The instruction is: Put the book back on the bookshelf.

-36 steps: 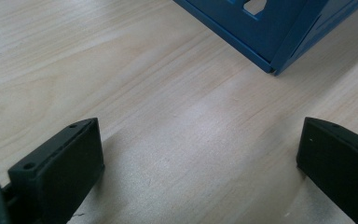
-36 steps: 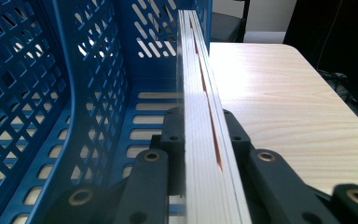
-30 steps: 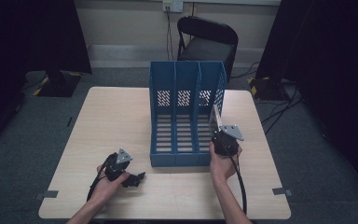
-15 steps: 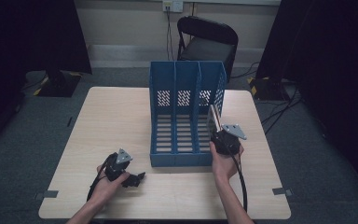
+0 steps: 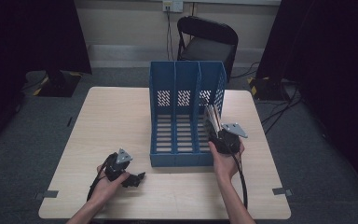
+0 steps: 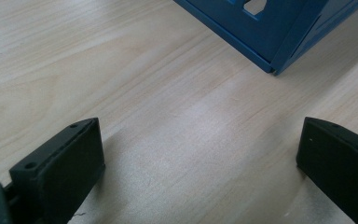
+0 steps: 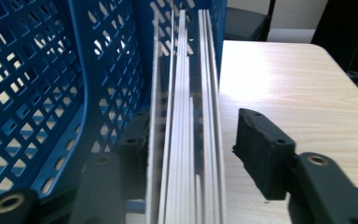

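A blue three-slot file holder stands upright in the middle of the wooden table. A stack of thin white sheets leans on edge at the holder's right slot, close to its perforated wall. My right gripper sits at the stack's near end. In the right gripper view the stack stands between the jaws of the right gripper; the left jaw is against it and a small gap shows at the right jaw. My left gripper rests open on the table, with bare wood between its jaws and the holder's corner ahead.
A black folding chair stands behind the table's far edge. Cables run across the floor at the right. Bare tabletop lies to the left of the holder and along the near edge.
The right gripper and the stack have shifted only slightly at the right slot. The left gripper has stayed in place.
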Demonstrator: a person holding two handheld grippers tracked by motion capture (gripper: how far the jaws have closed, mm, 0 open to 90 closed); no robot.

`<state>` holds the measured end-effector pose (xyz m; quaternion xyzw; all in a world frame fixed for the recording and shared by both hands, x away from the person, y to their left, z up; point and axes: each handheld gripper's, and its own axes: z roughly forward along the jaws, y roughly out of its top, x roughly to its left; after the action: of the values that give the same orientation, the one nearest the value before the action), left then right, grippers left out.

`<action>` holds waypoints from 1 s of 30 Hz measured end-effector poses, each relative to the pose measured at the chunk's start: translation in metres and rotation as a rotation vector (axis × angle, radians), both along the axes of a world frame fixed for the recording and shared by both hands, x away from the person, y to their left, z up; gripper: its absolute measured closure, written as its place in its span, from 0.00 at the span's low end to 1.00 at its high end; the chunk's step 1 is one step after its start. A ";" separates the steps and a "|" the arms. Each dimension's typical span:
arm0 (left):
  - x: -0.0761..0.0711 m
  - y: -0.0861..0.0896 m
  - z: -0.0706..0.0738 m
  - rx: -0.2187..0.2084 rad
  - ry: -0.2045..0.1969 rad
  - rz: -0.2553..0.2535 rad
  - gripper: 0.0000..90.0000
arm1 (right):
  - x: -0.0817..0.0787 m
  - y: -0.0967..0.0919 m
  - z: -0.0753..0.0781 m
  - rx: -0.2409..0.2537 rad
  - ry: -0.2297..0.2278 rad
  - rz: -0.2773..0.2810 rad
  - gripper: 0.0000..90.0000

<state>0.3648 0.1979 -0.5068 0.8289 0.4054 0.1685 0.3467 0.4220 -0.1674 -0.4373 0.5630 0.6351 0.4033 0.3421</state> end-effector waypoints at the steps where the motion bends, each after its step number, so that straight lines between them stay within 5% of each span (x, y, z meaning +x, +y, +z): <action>1: 0.000 0.000 0.000 0.000 0.000 0.000 0.00 | 0.001 -0.001 -0.001 0.013 0.003 0.014 0.48; 19: 0.000 0.000 0.000 -0.001 0.001 -0.002 0.00 | 0.005 -0.006 0.001 0.087 0.027 0.130 0.18; 30: 0.001 0.000 0.000 -0.001 0.000 -0.006 0.00 | 0.001 -0.016 0.015 0.128 0.042 0.160 0.16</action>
<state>0.3656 0.1983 -0.5069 0.8299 0.4030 0.1673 0.3476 0.4230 -0.1830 -0.4223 0.5396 0.6581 0.4569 0.2587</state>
